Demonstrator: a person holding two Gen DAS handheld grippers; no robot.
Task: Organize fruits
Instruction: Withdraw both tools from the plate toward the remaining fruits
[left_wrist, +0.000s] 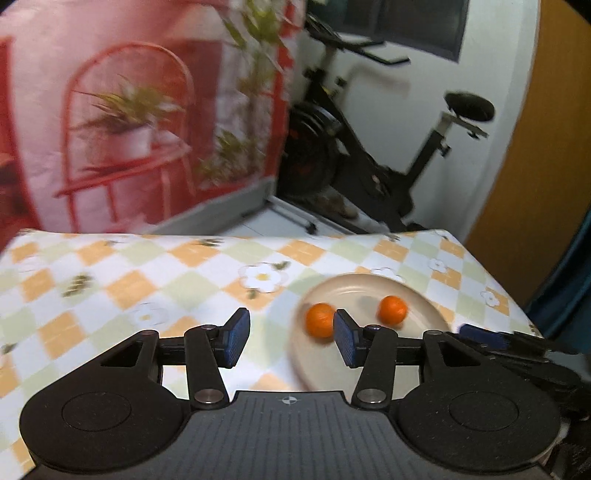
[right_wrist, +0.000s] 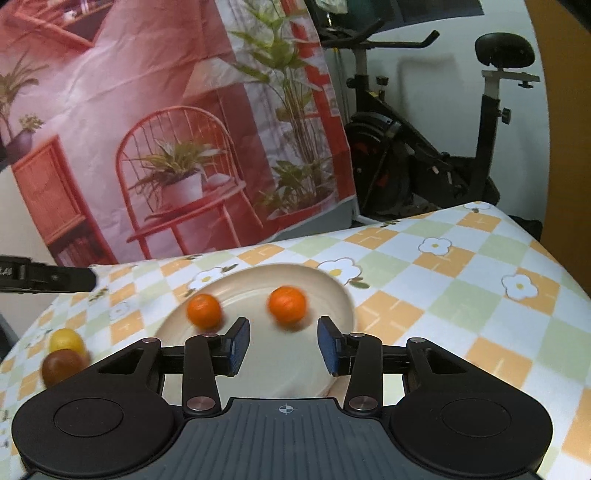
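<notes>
Two round orange fruits (right_wrist: 204, 310) (right_wrist: 287, 303) lie on the cream round plate (right_wrist: 332, 291). Both tongs — left (left_wrist: 291, 339), right (right_wrist: 283, 345) — are released and empty. Next: fetch the yellow (right_wrist: 66, 340) and brown fruits (right_wrist: 61, 365) waiting on the checked table (right_wrist: 461, 295).

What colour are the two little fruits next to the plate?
One fruit is yellow, the other dark reddish-brown, beside the plate. Right wrist view shows them.
</notes>
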